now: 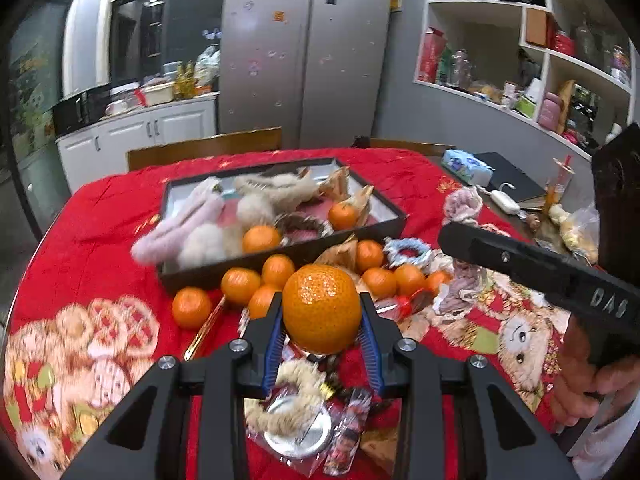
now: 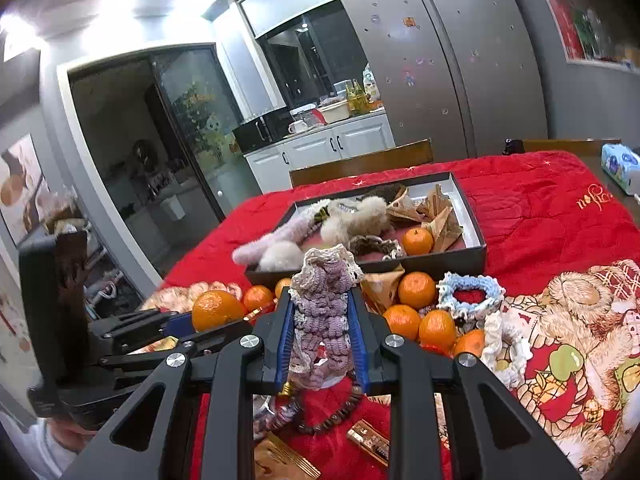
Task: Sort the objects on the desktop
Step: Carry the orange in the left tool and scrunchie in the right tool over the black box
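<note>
The left gripper (image 1: 320, 312) is clamped on a mandarin (image 1: 319, 307) at lower centre of its view, clear of the red cloth (image 1: 100, 248). The right gripper (image 2: 323, 320) pinches a purple crocheted scrunchie (image 2: 324, 312) at centre frame. Loose mandarins (image 1: 240, 286) cluster just behind, before the dark tray (image 1: 280, 256) of fluffy hair bands (image 1: 180, 232) at mid-frame.

Left tool (image 1: 320, 320) clamped on a mandarin (image 1: 319, 307), tilted downward; right tool (image 2: 320, 320) pinching a crocheted scrunchie (image 2: 324, 316), likewise angled down.
</note>
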Available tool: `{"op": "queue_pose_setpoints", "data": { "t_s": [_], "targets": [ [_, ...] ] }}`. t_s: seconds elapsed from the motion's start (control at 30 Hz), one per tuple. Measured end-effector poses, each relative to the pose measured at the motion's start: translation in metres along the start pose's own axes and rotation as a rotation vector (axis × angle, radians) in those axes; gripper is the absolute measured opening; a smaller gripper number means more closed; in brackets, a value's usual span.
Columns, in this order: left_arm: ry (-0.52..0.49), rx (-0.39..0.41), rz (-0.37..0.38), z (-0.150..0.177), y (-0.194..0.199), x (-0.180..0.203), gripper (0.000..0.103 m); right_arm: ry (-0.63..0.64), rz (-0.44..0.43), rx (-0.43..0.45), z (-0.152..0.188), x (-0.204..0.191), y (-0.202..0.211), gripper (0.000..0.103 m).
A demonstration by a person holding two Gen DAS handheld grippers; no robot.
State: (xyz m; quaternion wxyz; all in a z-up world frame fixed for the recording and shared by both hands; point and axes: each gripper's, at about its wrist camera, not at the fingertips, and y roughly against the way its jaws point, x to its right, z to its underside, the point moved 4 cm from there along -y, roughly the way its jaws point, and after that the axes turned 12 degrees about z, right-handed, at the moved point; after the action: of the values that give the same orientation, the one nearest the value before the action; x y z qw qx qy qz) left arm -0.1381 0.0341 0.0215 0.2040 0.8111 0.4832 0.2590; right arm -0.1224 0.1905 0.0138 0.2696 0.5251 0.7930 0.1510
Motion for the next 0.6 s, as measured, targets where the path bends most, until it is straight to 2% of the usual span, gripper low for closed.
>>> {"op": "queue_pose_setpoints", "data": {
  "t_s": [0.13,0.33,0.43,0.6],
  "targets": [
    [-0.066,0.011,0.013,-0.025,-0.003,0.012,0.035,-0.048,-0.060,-0.009,-0.021,0.004,0.006,0.025],
    [-0.081,0.037,0.042,-0.060,-0.013,0.008,0.035,-0.020,-0.016,0.024,-0.055,0.005,0.010,0.025],
    [-0.098,0.044,0.032,-0.072,-0.016,0.005,0.035,0.003,0.013,0.045,-0.068,0.004,0.012,0.025],
    [-0.105,0.051,0.046,-0.098,-0.030,-0.003,0.035,0.036,0.013,0.081,-0.084,-0.001,0.015,0.025]
  ]
}}
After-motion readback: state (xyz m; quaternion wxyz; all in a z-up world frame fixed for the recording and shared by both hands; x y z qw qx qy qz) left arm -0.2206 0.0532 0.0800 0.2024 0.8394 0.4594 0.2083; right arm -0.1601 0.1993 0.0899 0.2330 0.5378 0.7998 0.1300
